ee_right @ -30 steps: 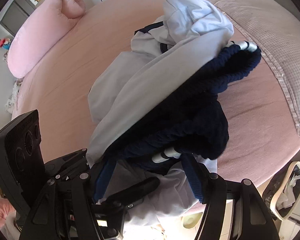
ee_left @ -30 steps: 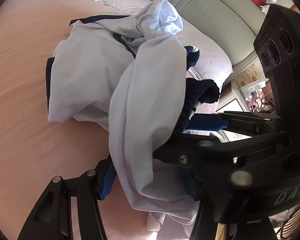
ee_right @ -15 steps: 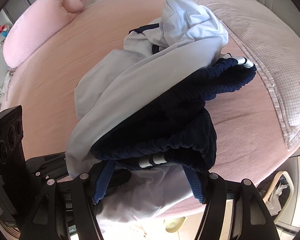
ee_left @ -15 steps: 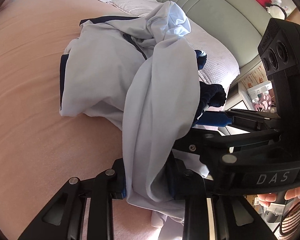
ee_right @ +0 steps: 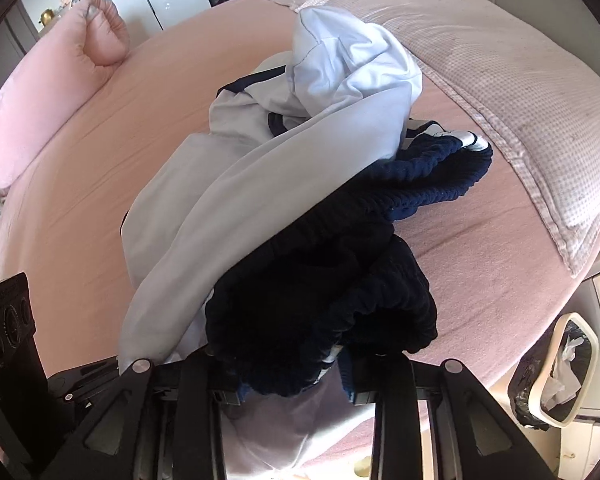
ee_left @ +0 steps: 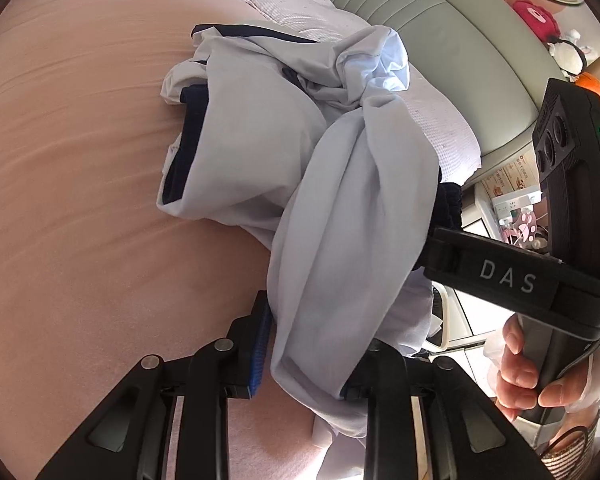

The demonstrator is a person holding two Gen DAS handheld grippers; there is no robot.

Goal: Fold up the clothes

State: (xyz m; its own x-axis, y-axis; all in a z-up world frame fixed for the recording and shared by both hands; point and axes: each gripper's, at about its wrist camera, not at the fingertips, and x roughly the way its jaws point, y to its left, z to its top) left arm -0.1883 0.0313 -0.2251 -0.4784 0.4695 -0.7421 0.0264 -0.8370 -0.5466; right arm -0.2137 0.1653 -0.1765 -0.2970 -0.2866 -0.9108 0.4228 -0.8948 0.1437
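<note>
Pink bed (ee_left: 80, 208) fills most of both views; checked pale blanket (ee_right: 520, 92) along its far edge, pink pillow (ee_right: 40, 120) at the other side. Light grey-blue garment (ee_left: 340, 216) with navy trim lies bunched on the bed, one end lifted toward the cameras. Navy ribbed waistband (ee_right: 340, 272) of the same garment hangs crumpled in the right wrist view, small white tab at its far end.

Left gripper (ee_left: 312, 344): fingers (ee_left: 260, 344) partly closed, clamped on the light fabric bunched between them, blue pad on the left one touching cloth. Right gripper (ee_right: 292, 376): fingers (ee_right: 360, 380) narrow gap, pinching the dark waistband fold; fabric covers the tips.

In the left view the right gripper's body crosses the frame, white lettering "DAS" readable on it. A hand (ee_left: 536, 368) wraps its handle. White bin (ee_right: 556, 368) with dark liner beside the bed, lower right.
</note>
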